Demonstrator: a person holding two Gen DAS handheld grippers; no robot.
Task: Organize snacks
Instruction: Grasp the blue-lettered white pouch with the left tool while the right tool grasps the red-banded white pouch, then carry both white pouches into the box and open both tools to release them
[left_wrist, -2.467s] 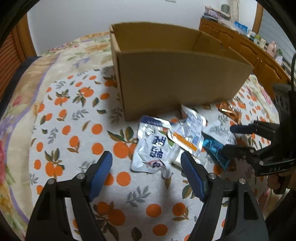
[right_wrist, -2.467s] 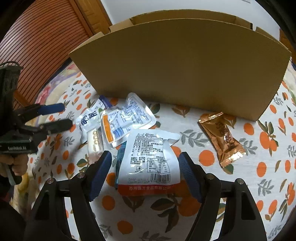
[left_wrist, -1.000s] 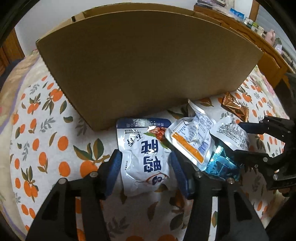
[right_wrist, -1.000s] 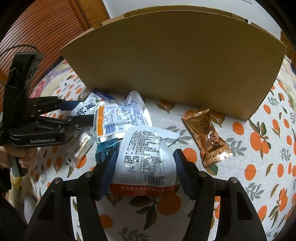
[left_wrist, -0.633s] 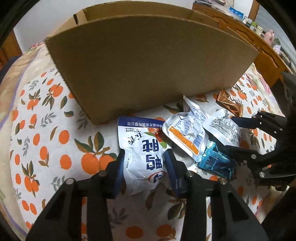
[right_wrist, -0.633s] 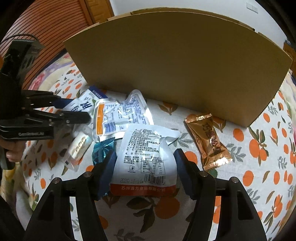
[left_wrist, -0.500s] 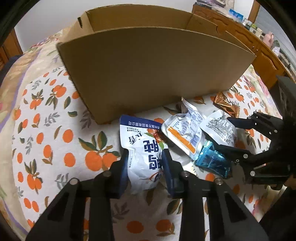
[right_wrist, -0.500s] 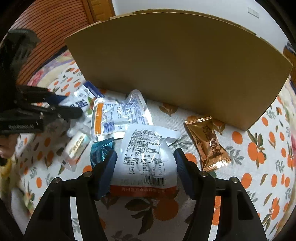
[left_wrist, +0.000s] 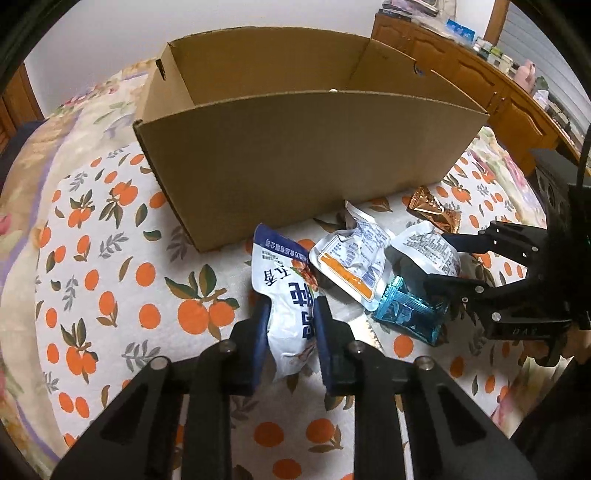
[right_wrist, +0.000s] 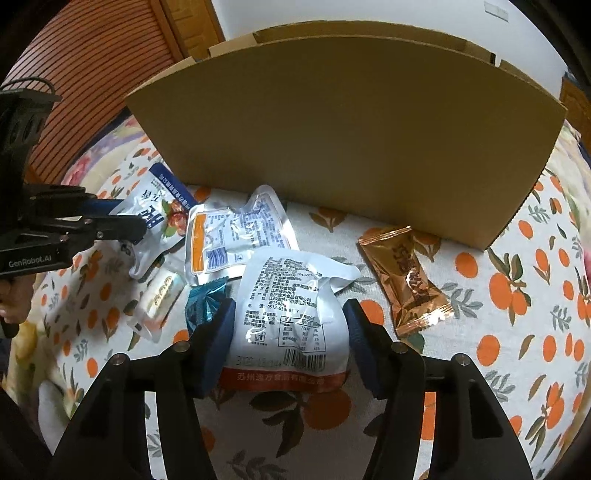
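My left gripper is closing, and its pads pinch the crumpled lower end of a blue-and-white pouch, which lifts off the cloth. From the right wrist view the left gripper holds that pouch at the left. My right gripper is also closing. Its pads rest against both sides of a puffed white pouch with an orange base. The open cardboard box stands just behind the snacks.
On the orange-print cloth lie a silver pouch with an orange stripe, a teal wrapper, a copper wrapper and a small white wrapped snack. A wooden cabinet stands behind the box.
The left jaws narrowed onto the blue-and-white pouch and the gripper rose, so the box's inside now shows. The right jaws drew in slightly around the white pouch.
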